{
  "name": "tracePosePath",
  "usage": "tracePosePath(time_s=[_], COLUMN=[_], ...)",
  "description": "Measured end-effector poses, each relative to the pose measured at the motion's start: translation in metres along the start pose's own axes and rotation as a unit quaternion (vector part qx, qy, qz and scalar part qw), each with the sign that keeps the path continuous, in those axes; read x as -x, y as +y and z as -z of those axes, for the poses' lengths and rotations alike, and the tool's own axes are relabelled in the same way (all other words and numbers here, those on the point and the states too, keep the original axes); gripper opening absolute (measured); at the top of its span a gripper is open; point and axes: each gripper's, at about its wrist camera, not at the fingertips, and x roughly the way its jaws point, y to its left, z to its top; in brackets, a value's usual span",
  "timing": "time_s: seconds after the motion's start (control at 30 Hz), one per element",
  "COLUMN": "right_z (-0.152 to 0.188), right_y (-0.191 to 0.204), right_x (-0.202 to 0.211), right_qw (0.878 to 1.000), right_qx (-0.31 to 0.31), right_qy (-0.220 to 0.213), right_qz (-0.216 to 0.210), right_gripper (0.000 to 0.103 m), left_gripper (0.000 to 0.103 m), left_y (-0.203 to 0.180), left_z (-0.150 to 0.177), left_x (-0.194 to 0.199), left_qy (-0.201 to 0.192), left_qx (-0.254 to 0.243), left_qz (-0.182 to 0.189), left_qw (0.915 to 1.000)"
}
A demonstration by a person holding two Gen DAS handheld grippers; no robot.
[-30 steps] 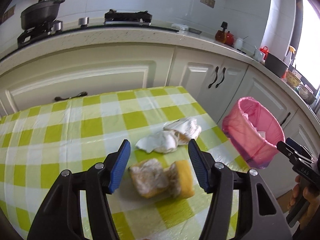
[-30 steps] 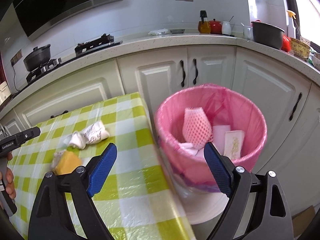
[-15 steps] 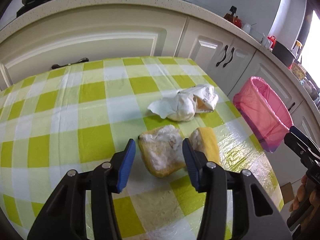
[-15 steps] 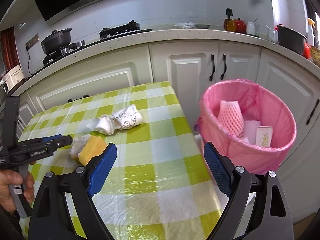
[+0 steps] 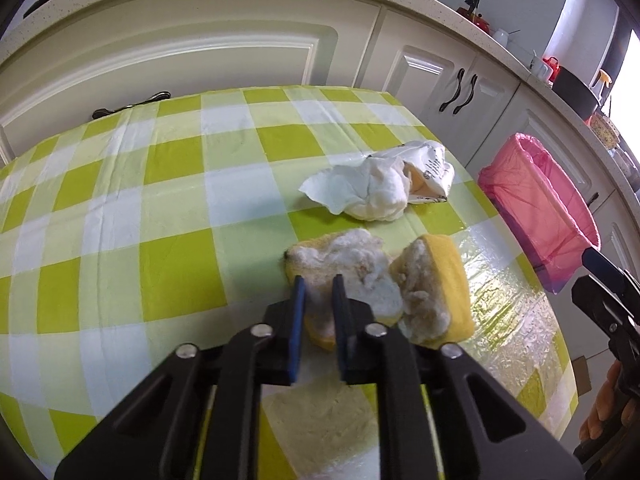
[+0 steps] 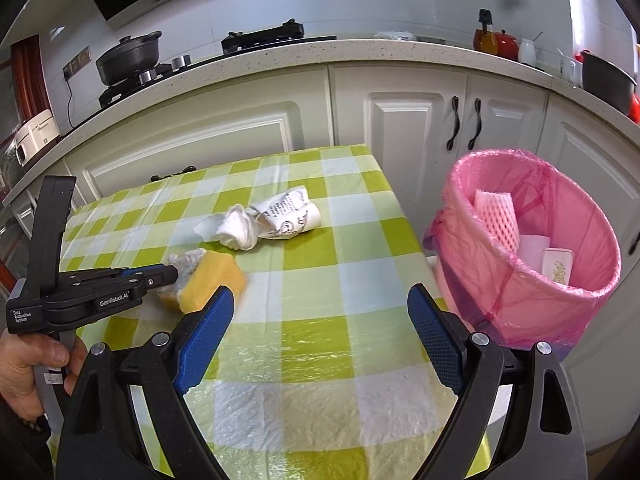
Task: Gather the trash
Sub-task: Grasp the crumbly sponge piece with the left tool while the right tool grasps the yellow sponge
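Two yellow sponge pieces with grey-white fluff lie on the green checked table [image 5: 120, 200]. My left gripper [image 5: 318, 286] is shut on the near edge of the left sponge piece [image 5: 348, 268]; the right piece [image 5: 440, 284] touches it. Both pieces show in the right wrist view [image 6: 212, 276], with the left gripper [image 6: 172, 274] on them. A crumpled white tissue and wrapper [image 5: 380, 188] lies beyond, also in the right wrist view [image 6: 272, 224]. My right gripper [image 6: 320, 328] is open and empty above the table's near edge. The pink-lined trash bin [image 6: 532, 252] stands right of the table [image 5: 536, 212].
White kitchen cabinets [image 6: 420, 128] and a counter with a stove and black pot [image 6: 128, 56] run behind the table. The bin holds a pink foam net [image 6: 496, 220] and a small box [image 6: 558, 264]. The table's right edge [image 6: 408, 220] faces the bin.
My left gripper came down and forward and closed its jaws on the left sponge piece. My right gripper swung from over the bin to the left, over the table's near edge, staying open.
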Motion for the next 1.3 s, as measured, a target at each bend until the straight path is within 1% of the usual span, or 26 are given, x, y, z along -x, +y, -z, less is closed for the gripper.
tracePosePath(time_s=[0.03, 0.23, 0.43, 0.5, 0.6, 0.63, 0.67, 0.73, 0.8, 0.9, 0.93, 0.97, 1.0, 1.03, 1.07, 1.2, 1.23, 1.3], right_z=[-0.001, -0.005, -0.007, -0.006, -0.004, -0.004, -0.004, -0.003, -0.003, -0.002, -0.002, -0.002, -0.001, 0.0, 0.001, 0.002, 0.003, 0.003], right_y=[0.003, 0.026, 0.047, 0.054, 0.064, 0.066, 0.069, 0.075, 0.079, 0.083, 0.084, 0.084, 0.084, 0.083, 0.081, 0.073, 0.07, 0.066], right_x=[-0.001, -0.011, -0.025, -0.033, -0.042, -0.046, -0.049, -0.055, -0.061, -0.069, -0.072, -0.074, -0.075, -0.076, -0.077, -0.075, -0.073, -0.07], right_qw=[1.0, 1.0, 0.999, 0.998, 0.998, 0.998, 0.997, 0.997, 0.996, 0.996, 0.995, 0.995, 0.995, 0.995, 0.995, 0.995, 0.996, 0.996], right_qx=[0.002, 0.016, 0.031, 0.037, 0.043, 0.044, 0.045, 0.049, 0.053, 0.056, 0.057, 0.058, 0.057, 0.056, 0.054, 0.046, 0.045, 0.041], right_qy=[0.001, 0.01, 0.023, 0.031, 0.041, 0.044, 0.048, 0.053, 0.058, 0.065, 0.068, 0.072, 0.074, 0.075, 0.076, 0.073, 0.071, 0.067], right_qz=[-0.003, -0.018, -0.029, -0.028, -0.031, -0.032, -0.034, -0.035, -0.037, -0.037, -0.036, -0.034, -0.036, -0.038, -0.04, -0.042, -0.041, -0.041], right_gripper=[0.083, 0.083, 0.083, 0.08, 0.073, 0.071, 0.07, 0.066, 0.062, 0.05, 0.045, 0.041, 0.039, 0.034, 0.031, 0.028, 0.027, 0.027], left_gripper=[0.006, 0.005, 0.005, 0.006, 0.008, 0.018, 0.033, 0.041, 0.041, 0.039, 0.036, 0.029, 0.027, 0.025, 0.025, 0.021, 0.014, 0.012], left_y=[0.002, 0.017, 0.04, 0.045, 0.05, 0.051, 0.052, 0.053, 0.054, 0.052, 0.051, 0.049, 0.047, 0.045, 0.044, 0.042, 0.041, 0.039], left_z=[0.0, -0.001, -0.003, -0.003, -0.002, -0.001, -0.001, -0.001, 0.0, 0.001, 0.002, 0.003, 0.003, 0.003, 0.004, 0.003, 0.003, 0.003], left_x=[0.002, 0.007, 0.018, 0.02, 0.021, 0.021, 0.021, 0.021, 0.021, 0.017, 0.016, 0.014, 0.013, 0.012, 0.011, 0.01, 0.01, 0.013], left_qy=[-0.003, -0.01, -0.024, -0.026, -0.025, -0.025, -0.026, -0.027, -0.026, -0.017, -0.016, -0.013, -0.011, -0.01, -0.009, -0.006, -0.006, -0.01], left_qx=[0.002, 0.016, 0.04, 0.046, 0.049, 0.051, 0.053, 0.053, 0.054, 0.051, 0.048, 0.046, 0.044, 0.042, 0.041, 0.039, 0.039, 0.035], left_qz=[0.003, 0.0, -0.011, -0.017, -0.013, -0.016, -0.014, -0.013, -0.014, -0.017, -0.017, -0.015, -0.014, -0.012, -0.012, -0.012, -0.01, -0.003], left_qw=[1.0, 0.9998, 0.9988, 0.9984, 0.9984, 0.9983, 0.9982, 0.9981, 0.9981, 0.9984, 0.9986, 0.9988, 0.9989, 0.999, 0.999, 0.9992, 0.9992, 0.9993])
